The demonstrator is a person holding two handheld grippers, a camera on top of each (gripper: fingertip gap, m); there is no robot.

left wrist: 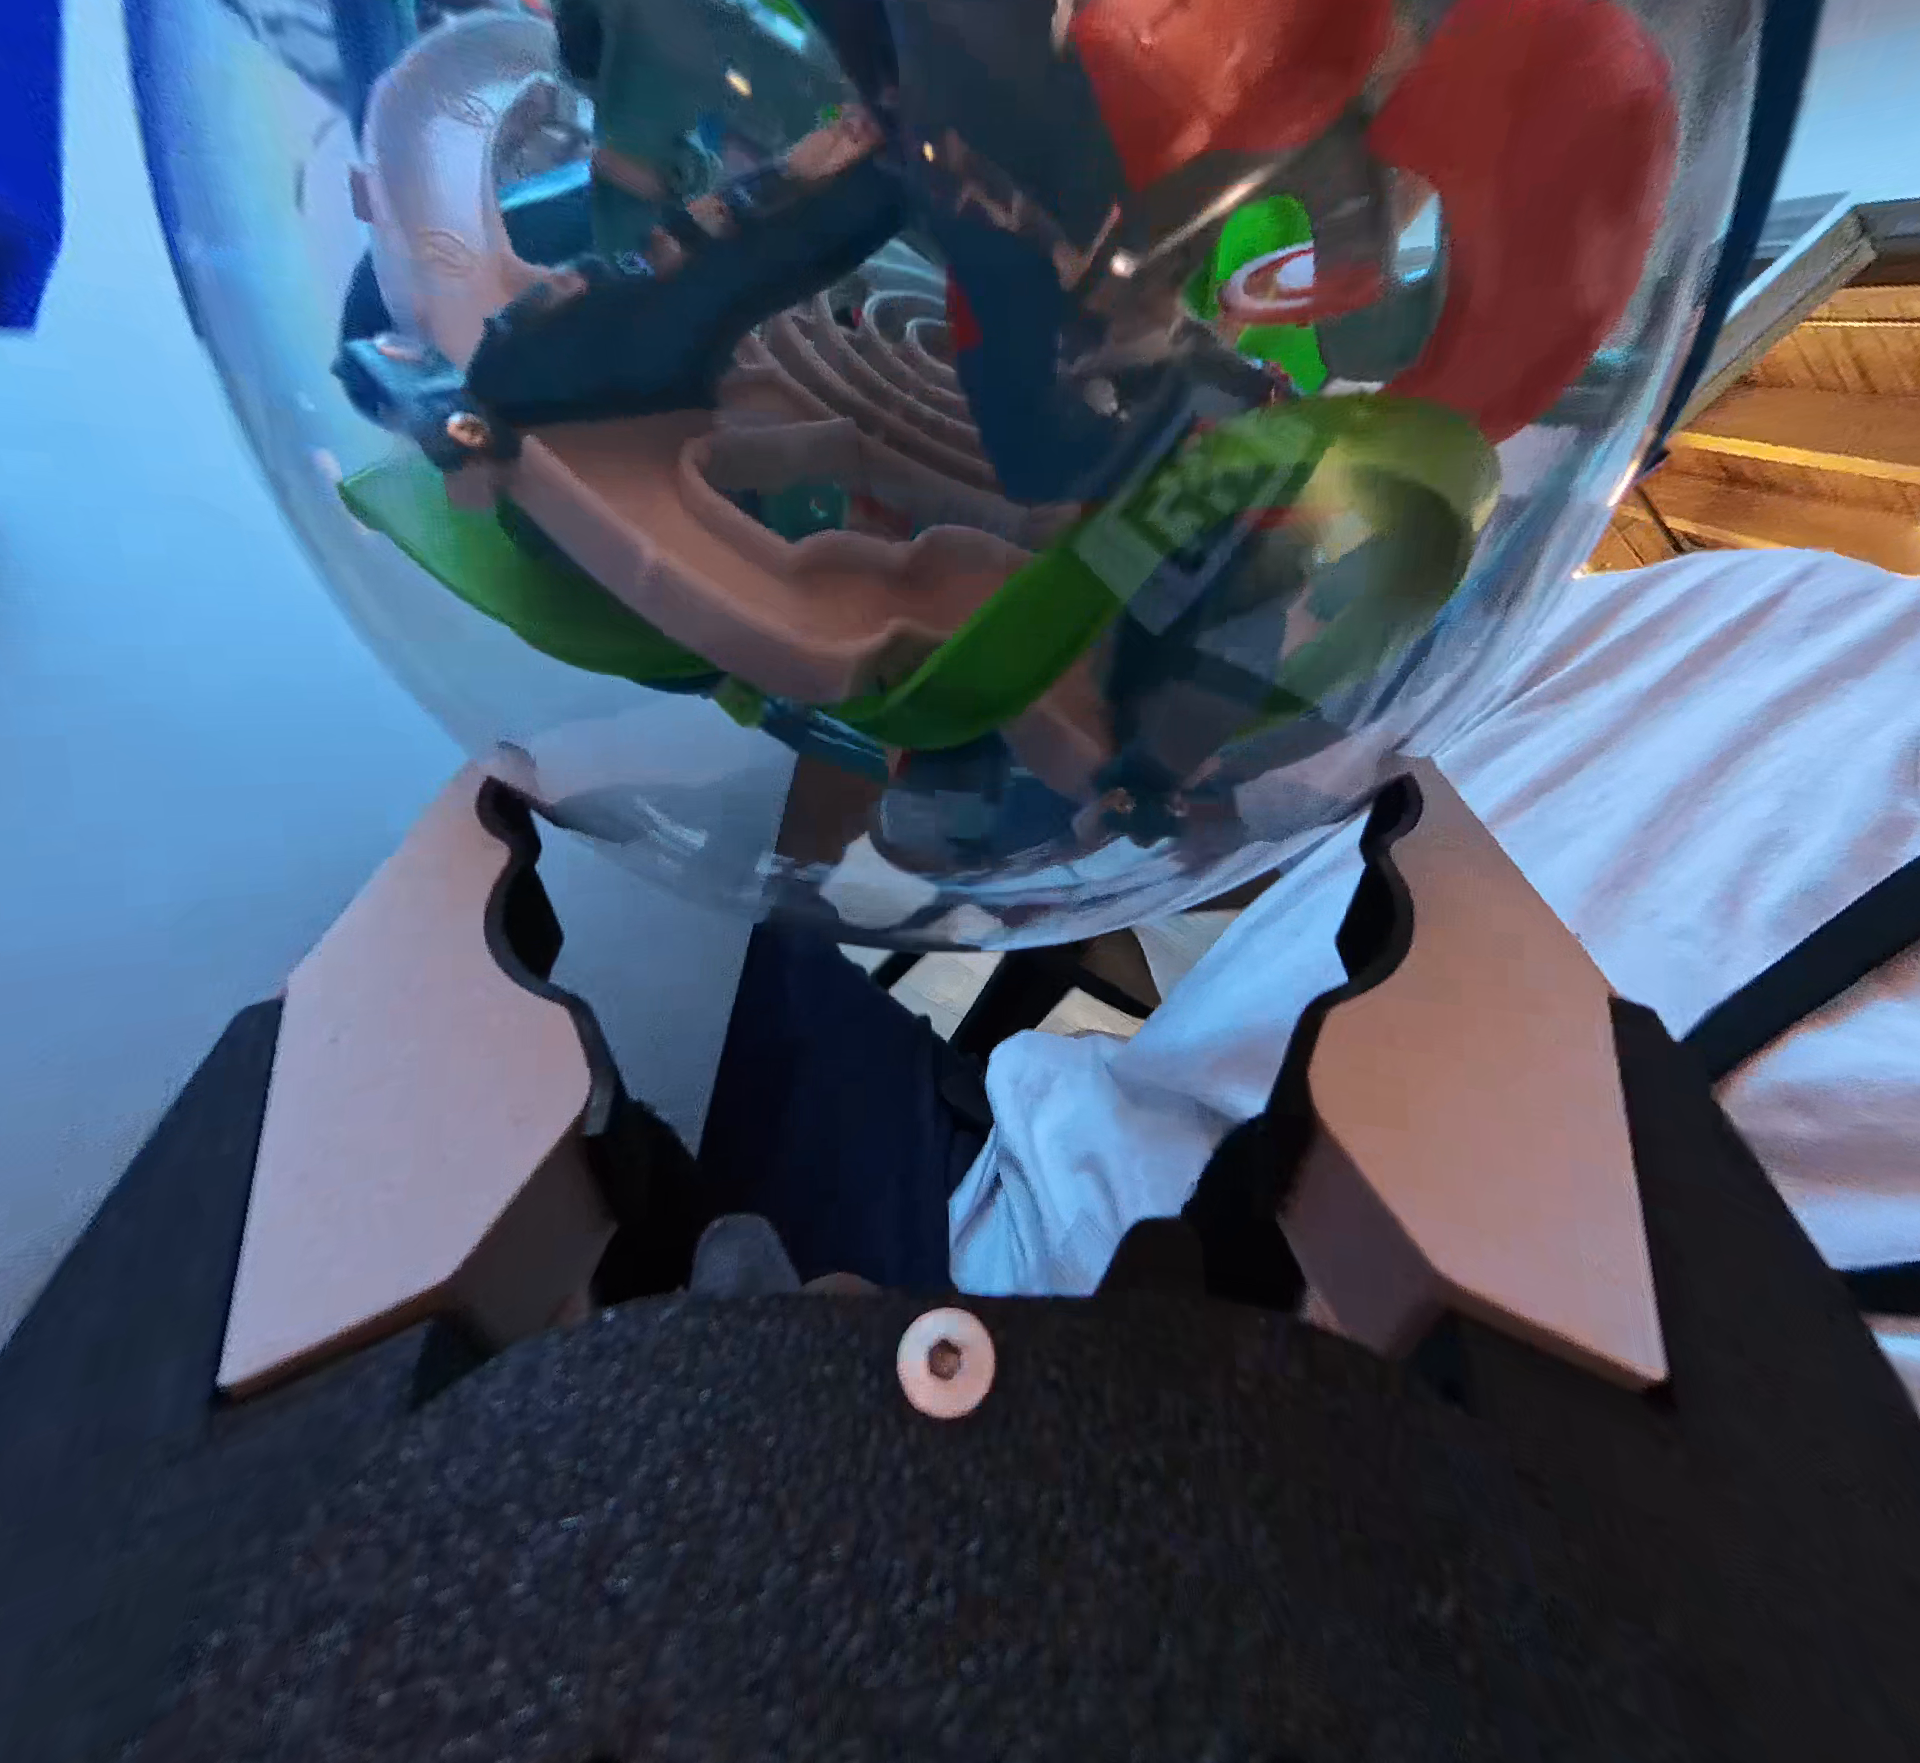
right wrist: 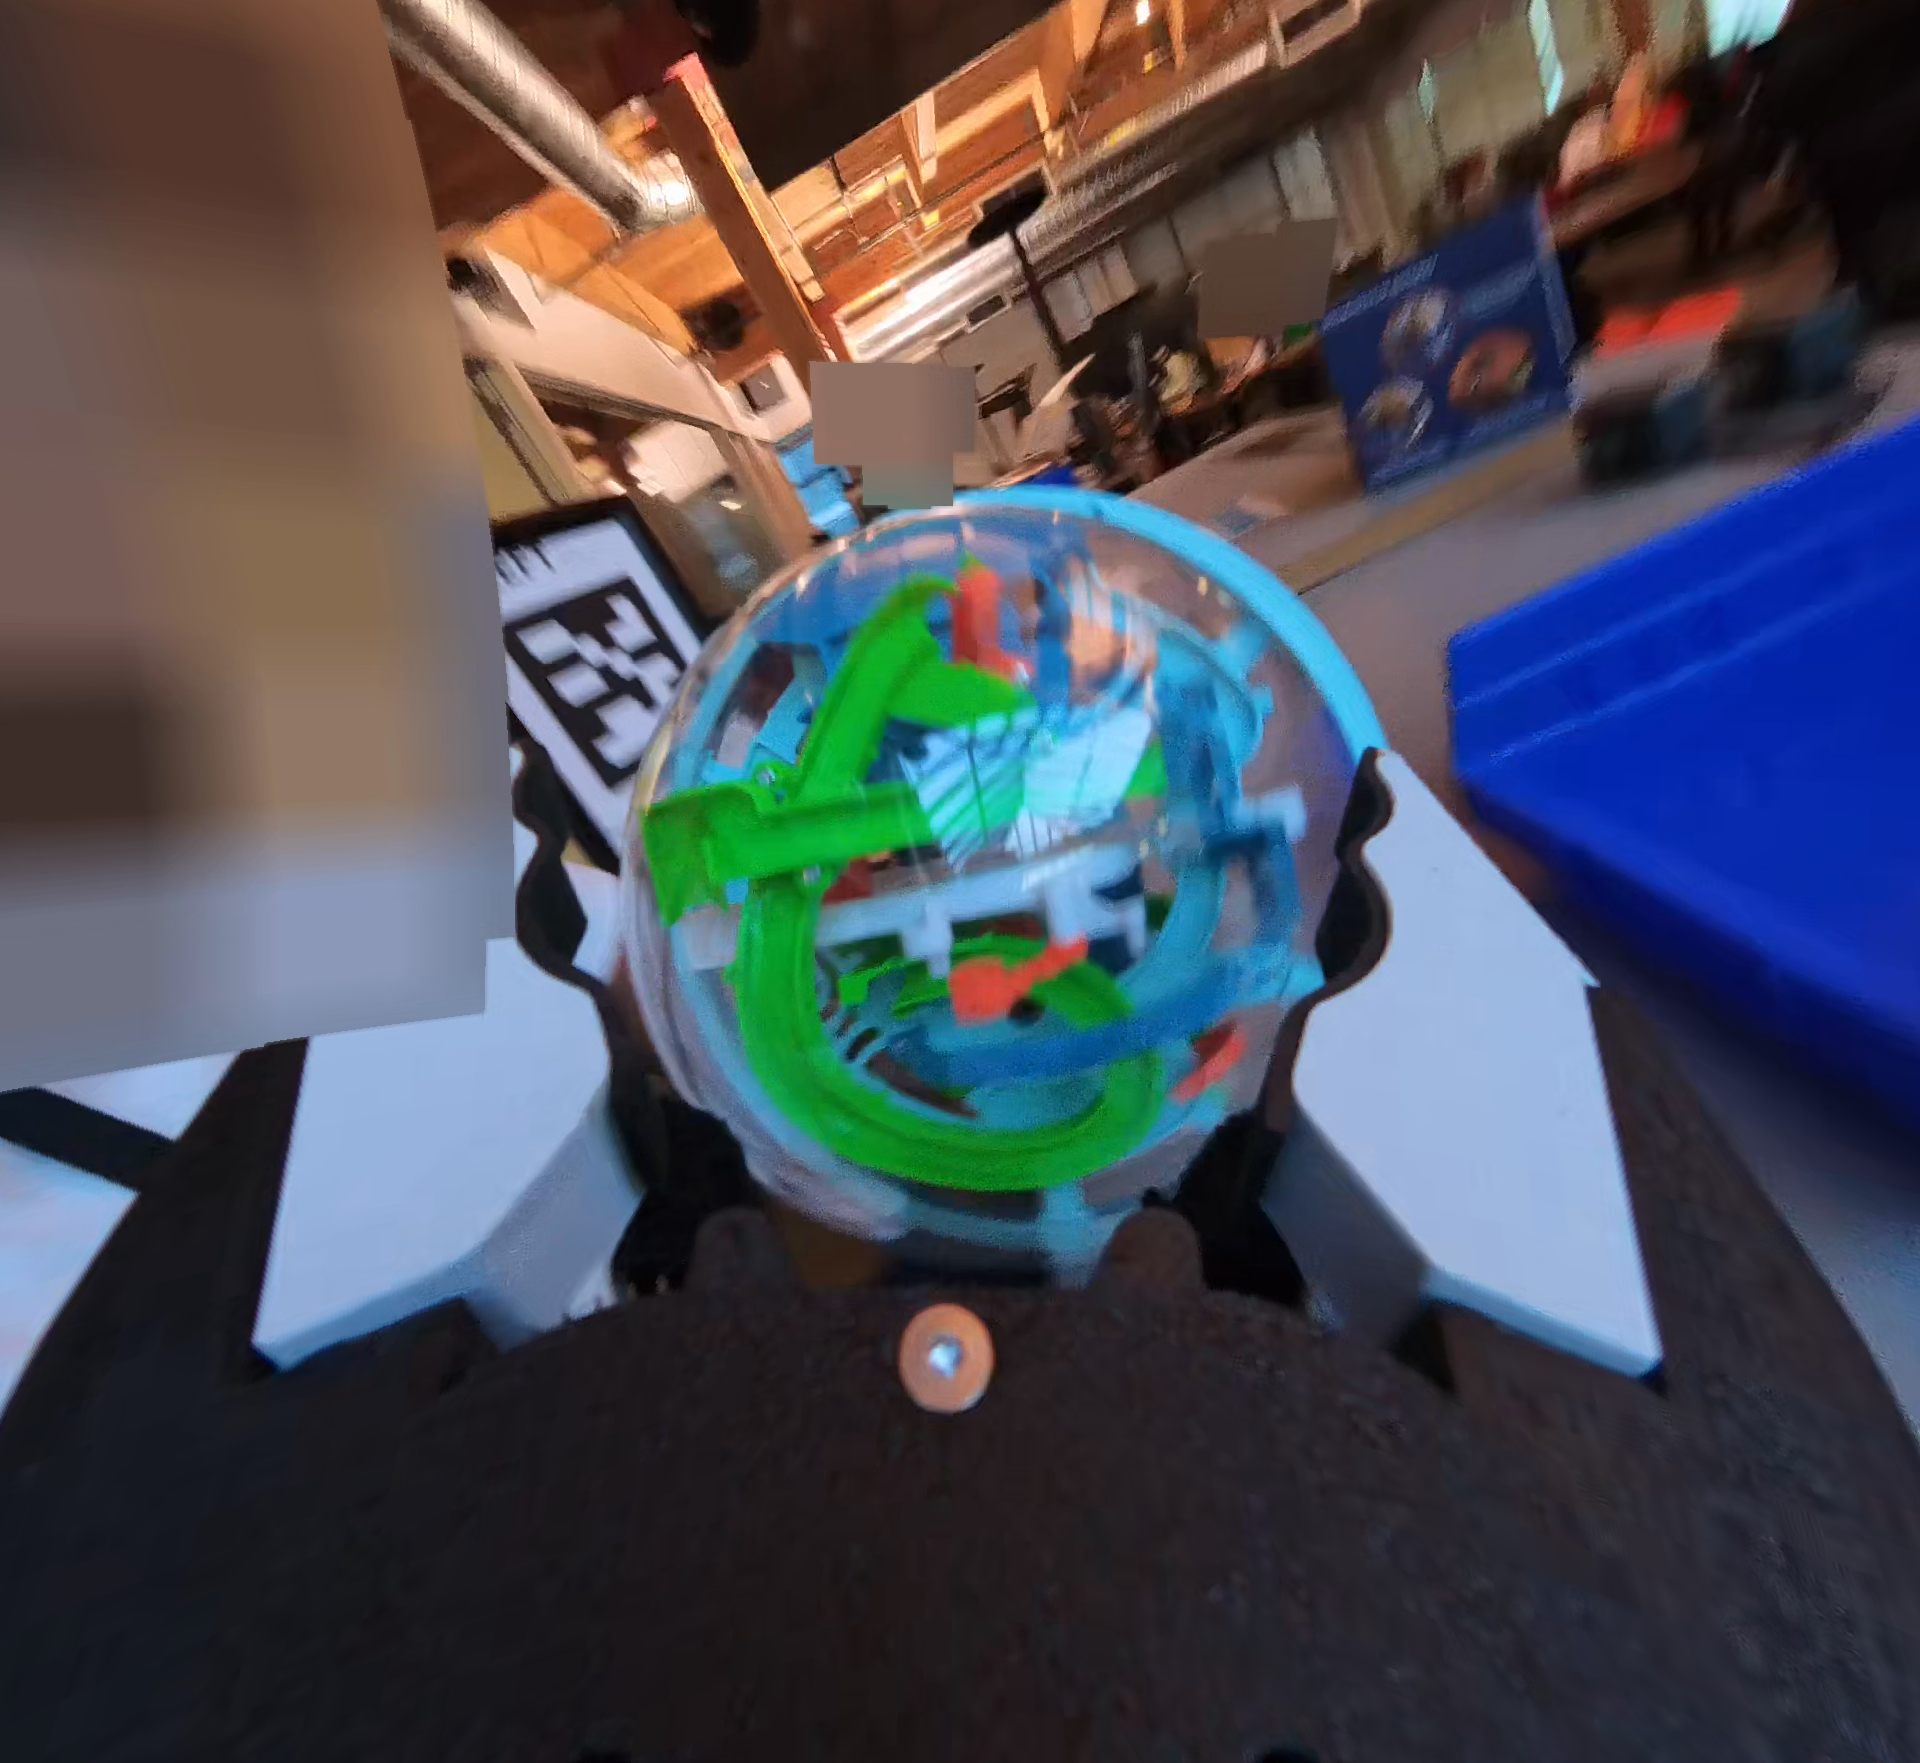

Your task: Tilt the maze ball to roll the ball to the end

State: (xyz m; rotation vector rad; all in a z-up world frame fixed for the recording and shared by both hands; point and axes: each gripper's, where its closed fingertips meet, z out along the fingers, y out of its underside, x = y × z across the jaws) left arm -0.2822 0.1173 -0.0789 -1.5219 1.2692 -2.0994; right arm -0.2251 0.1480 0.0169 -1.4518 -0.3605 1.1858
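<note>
The maze ball (right wrist: 966,892) is a clear sphere with green, blue and orange tracks inside. It sits deep between the fingers of my right gripper (right wrist: 951,840), which is shut on it and holds it up in the air. In the left wrist view the maze ball (left wrist: 883,383) fills the upper frame. My left gripper (left wrist: 956,788) has both fingertips against its lower curve, its jaws spread wide. The left gripper's tag plate (right wrist: 592,664) shows behind the ball in the right wrist view. I cannot make out the small ball inside; both views are blurred.
A blue bin (right wrist: 1714,778) lies close on the right. A person in a white shirt (left wrist: 1610,778) is right behind the ball in the left wrist view. A blue printed box (right wrist: 1455,363) stands farther back in a workshop.
</note>
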